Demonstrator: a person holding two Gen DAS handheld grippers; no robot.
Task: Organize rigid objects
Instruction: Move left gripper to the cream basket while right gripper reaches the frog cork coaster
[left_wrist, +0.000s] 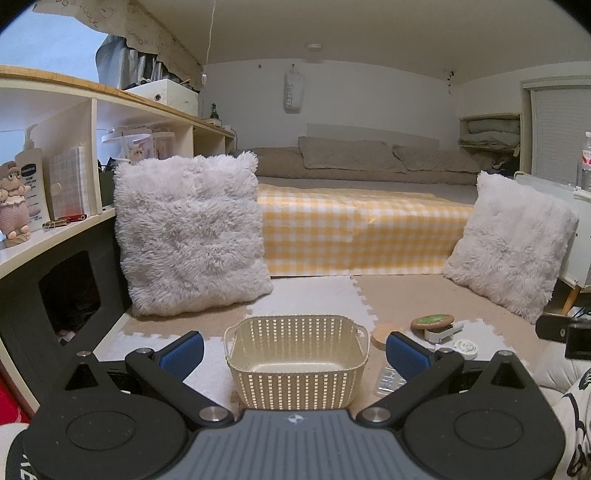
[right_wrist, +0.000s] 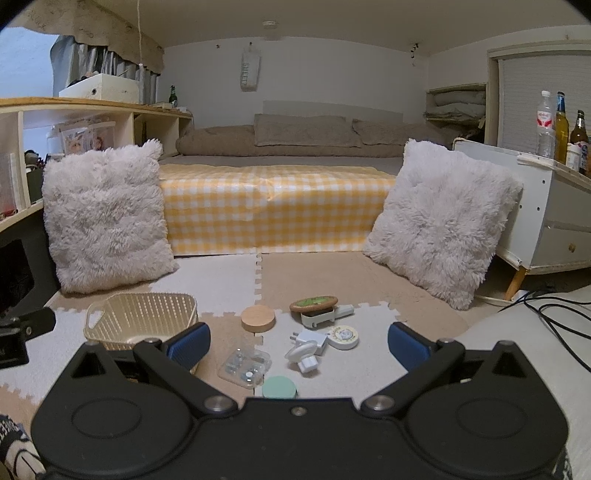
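A cream woven plastic basket (left_wrist: 297, 360) sits empty on the foam floor mat, straight ahead of my open left gripper (left_wrist: 295, 352); it also shows at the left of the right wrist view as the basket (right_wrist: 142, 321). In front of my open right gripper (right_wrist: 297, 345) lie several small items: a round wooden lid (right_wrist: 258, 318), a green-topped wooden disc (right_wrist: 314, 303) on a white plastic piece (right_wrist: 320, 315), white plug adapters (right_wrist: 306, 349), a round white tin (right_wrist: 343, 336), a clear plastic case (right_wrist: 243, 367) and a mint-green disc (right_wrist: 279, 386). Neither gripper holds anything.
Two fluffy white cushions (right_wrist: 105, 216) (right_wrist: 441, 218) lean at either side before a bed with a yellow checked cover (right_wrist: 273, 206). A shelf unit (left_wrist: 55, 177) runs along the left. A white cabinet (right_wrist: 554, 206) with bottles stands right, and black cables (right_wrist: 561, 321) trail below it.
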